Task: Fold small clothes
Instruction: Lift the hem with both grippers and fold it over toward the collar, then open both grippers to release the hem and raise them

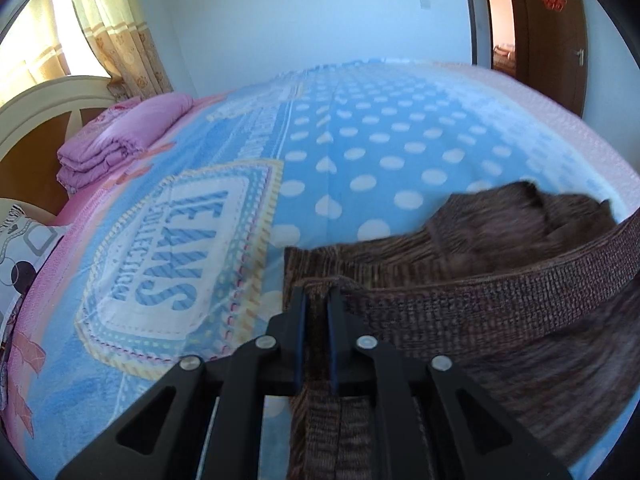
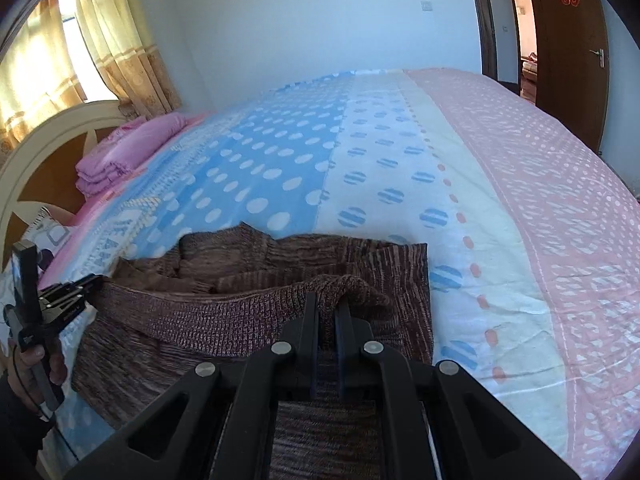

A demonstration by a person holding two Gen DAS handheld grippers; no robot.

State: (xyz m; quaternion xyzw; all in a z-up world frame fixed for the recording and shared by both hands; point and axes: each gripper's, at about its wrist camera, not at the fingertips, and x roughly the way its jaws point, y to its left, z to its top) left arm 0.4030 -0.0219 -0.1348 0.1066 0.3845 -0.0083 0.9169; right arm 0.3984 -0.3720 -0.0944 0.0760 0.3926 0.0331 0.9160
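A brown knitted garment (image 1: pixel 500 248) lies partly on the bed, its ribbed hem band stretched between my two grippers. My left gripper (image 1: pixel 318 300) is shut on the left end of the band. My right gripper (image 2: pixel 328 304) is shut on the right end, where the knit bunches over the fingertips. The garment shows in the right wrist view (image 2: pixel 248 264) with its far part crumpled on the blanket. The left gripper also shows in the right wrist view (image 2: pixel 86 282), held in a hand at the left edge.
The bed is covered by a blue polka-dot blanket (image 1: pixel 360 140) with a pink border (image 2: pixel 560 200). Folded pink bedding (image 1: pixel 120 140) and a patterned pillow (image 1: pixel 24 248) lie by the cream headboard (image 1: pixel 36 108). A brown door (image 2: pixel 568 40) stands open at the far right.
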